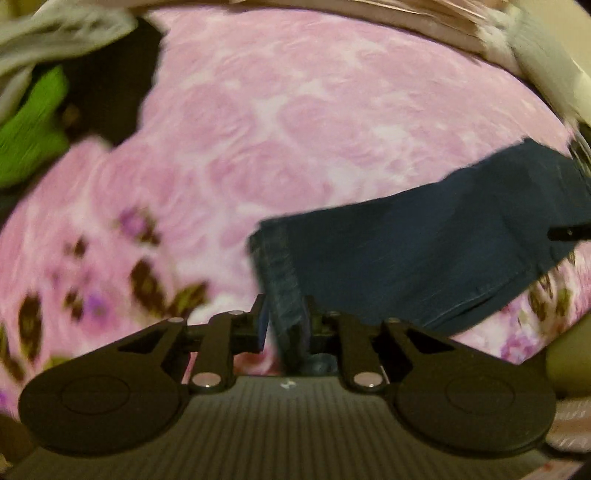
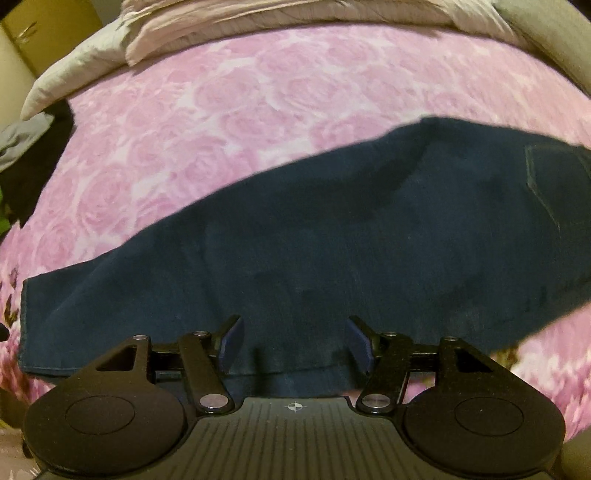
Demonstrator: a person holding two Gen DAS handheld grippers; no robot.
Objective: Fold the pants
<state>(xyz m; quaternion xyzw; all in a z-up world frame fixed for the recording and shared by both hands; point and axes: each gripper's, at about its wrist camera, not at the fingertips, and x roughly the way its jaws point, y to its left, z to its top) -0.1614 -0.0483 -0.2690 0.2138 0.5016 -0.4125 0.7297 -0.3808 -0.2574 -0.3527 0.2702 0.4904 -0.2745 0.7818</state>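
Dark blue denim pants (image 2: 332, 236) lie stretched across a pink rose-patterned bedspread (image 2: 229, 96), leg hem at the left, back pocket at the right. In the left wrist view the pants (image 1: 424, 251) run off to the right, and my left gripper (image 1: 286, 325) is shut on the stitched hem of the leg, which hangs lifted between the fingers. My right gripper (image 2: 294, 345) is open over the near edge of the pants at mid-leg, blue pads (image 2: 232, 341) apart with cloth beneath them. The left wrist view is motion-blurred.
A heap of clothes, green (image 1: 29, 136), black (image 1: 110, 96) and grey (image 1: 55, 33), lies at the bed's left. Pale rumpled bedding (image 2: 184, 33) runs along the far edge. A grey bed side (image 2: 546, 37) rises at the far right. A cardboard box (image 2: 40, 26) stands beyond the left corner.
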